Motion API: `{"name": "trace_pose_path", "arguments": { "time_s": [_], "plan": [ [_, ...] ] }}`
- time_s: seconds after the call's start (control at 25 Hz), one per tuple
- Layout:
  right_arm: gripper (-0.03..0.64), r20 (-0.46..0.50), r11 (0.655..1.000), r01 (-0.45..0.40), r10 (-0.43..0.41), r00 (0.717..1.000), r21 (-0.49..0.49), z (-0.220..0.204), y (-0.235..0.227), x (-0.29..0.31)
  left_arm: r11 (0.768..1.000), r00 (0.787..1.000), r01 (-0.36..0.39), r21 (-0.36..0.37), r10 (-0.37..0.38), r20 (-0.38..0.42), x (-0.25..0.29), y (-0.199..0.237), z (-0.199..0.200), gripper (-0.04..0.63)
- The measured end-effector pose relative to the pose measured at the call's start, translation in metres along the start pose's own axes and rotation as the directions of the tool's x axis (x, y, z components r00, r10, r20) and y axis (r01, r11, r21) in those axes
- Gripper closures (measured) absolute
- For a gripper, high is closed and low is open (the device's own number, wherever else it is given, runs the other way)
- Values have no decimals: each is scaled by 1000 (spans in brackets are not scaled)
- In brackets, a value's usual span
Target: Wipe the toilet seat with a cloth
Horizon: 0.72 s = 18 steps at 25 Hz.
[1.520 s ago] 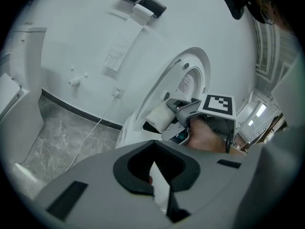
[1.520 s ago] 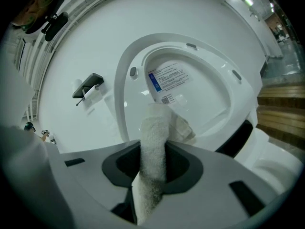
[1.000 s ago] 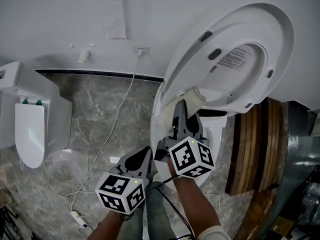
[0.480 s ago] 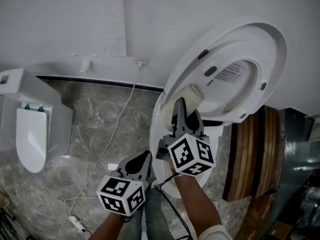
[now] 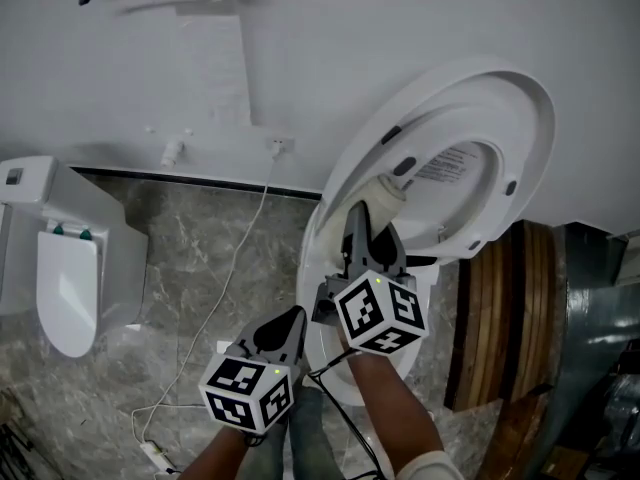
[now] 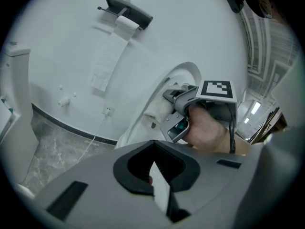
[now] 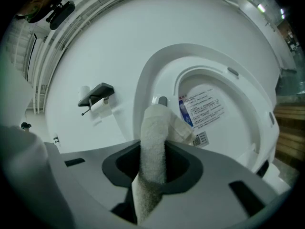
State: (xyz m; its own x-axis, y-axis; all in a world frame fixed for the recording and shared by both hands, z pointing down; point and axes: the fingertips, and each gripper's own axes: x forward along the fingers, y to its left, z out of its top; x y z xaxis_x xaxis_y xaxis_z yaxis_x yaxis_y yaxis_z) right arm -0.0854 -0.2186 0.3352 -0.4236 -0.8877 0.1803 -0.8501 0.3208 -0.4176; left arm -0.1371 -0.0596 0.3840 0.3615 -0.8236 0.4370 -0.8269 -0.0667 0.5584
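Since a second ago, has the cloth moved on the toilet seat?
Yes. The cloth in the right hand-held gripper has slid up the raised toilet seat, closer to its dark bumper.

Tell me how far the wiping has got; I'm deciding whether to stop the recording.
Done: the toilet seat is raised and the right gripper clamps the cloth. In hand: the cloth's tip is at the seat's underside, beside a grey bumper. Left: no wiped trace shows, so coverage is unclear; likely much of the ring remains. The left gripper is shut, empty.
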Motion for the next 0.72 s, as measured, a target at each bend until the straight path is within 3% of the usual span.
{"name": "trace_pose_path", "arguments": {
  "time_s": [0.72],
  "plan": [
    [517, 1, 997, -80, 80, 997, -20, 58, 14, 5, 1000, 1000, 23, 19, -23, 18, 20, -39, 40, 597]
  ]
}}
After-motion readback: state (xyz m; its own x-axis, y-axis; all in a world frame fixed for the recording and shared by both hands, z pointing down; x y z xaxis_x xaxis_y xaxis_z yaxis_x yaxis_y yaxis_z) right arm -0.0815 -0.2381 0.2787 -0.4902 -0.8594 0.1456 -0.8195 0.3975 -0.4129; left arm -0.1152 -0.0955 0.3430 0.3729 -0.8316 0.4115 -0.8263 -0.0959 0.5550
